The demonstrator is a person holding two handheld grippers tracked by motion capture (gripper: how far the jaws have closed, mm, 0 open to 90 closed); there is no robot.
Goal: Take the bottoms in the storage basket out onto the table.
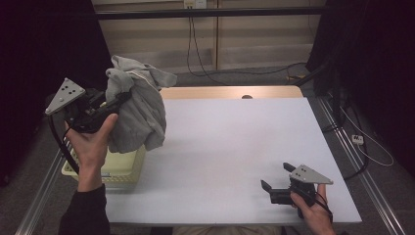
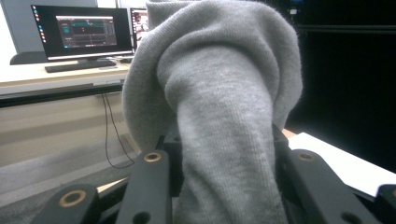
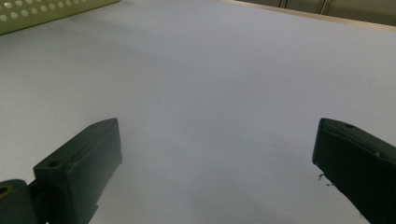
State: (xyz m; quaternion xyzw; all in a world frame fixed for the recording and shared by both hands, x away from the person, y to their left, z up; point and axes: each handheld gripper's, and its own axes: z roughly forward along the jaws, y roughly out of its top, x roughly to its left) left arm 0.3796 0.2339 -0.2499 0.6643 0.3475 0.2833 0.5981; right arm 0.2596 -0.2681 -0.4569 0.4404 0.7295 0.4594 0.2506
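A grey knitted garment (image 1: 139, 105) hangs in the air above the left edge of the table, over a pale yellow basket (image 1: 122, 166). My left gripper (image 1: 125, 98) is shut on a bunched fold of it, held up by the person's left hand. In the left gripper view the grey cloth (image 2: 224, 116) is pinched between the black jaws and covers their tips. My right gripper (image 1: 276, 176) rests low at the table's front right, jaws wide apart, with bare white tabletop (image 3: 210, 93) between its fingers.
The white table (image 1: 235, 142) has a wooden strip along its far edge. The perforated yellow basket (image 3: 42, 14) stands at the left front corner. Cables run on the floor behind, and metal rails flank the table. A monitor (image 2: 81, 30) stands on a desk beyond.
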